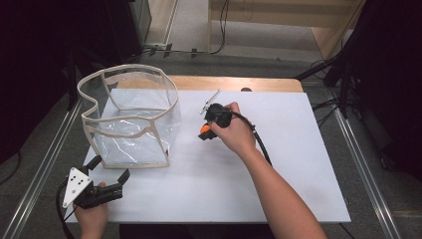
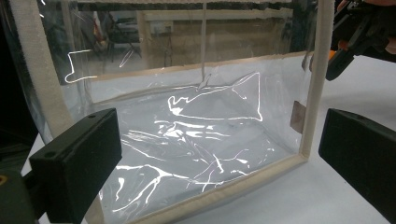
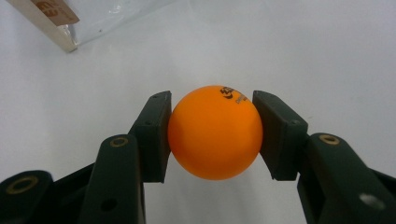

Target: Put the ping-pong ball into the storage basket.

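- We are looking down on a white board (image 1: 259,189) lying on a wooden table (image 1: 234,82), with a person's two forearms coming in from the bottom edge.
- We are seeing the right gripper (image 1: 206,130) near the middle of the board, held in the person's right hand (image 1: 234,132), with its black cable (image 1: 259,142) trailing back along the wrist.
- In the right gripper view, we are watching its two black jaws pressing on either side of an orange ball (image 3: 215,131), so this claw is gripping the ball.
- The ball (image 1: 204,133) is showing in the high view as a patch of orange at the gripper's tip, just to the right of the clear bag and apart from it.
- We are reading dark print on the upper part of the ball, too small to make out.
- The clear bag (image 1: 130,117), a see-through plastic box with cream fabric edging, is standing upright and open at the top on the left part of the board.
- A corner of the bag (image 3: 56,28) is reaching into the top left of the right gripper view.
- We are finding the left gripper (image 1: 109,170) at the board's near left corner, its jaws standing wide apart and holding nothing.
- In the left gripper view, the bag (image 2: 187,140) is standing close in front of those open jaws, not touching them, its plastic floor creased and glinting.
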Motion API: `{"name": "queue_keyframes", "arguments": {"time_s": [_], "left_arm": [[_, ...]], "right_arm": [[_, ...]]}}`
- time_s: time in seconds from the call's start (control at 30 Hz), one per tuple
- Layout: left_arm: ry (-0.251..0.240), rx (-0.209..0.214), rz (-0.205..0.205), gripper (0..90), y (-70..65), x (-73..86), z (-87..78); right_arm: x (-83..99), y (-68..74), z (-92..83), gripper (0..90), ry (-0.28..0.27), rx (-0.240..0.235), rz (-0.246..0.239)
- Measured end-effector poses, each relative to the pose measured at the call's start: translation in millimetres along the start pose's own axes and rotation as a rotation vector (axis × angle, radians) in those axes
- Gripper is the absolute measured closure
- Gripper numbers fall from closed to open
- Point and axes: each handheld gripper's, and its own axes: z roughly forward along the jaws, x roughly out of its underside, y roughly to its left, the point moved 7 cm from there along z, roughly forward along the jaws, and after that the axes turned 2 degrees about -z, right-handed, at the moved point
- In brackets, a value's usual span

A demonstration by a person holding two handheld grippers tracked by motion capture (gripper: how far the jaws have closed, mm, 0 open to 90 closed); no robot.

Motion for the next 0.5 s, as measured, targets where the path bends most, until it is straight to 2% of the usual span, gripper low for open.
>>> {"name": "queue_keyframes", "arguments": {"time_s": [0.5], "left_arm": [[-0.001,0.0,-0.003,0.1,-0.1,-0.1,0.2]], "right_arm": [[-13.2,4.0,-17.7,47.6,-0.014,-0.002,-0.025]]}}
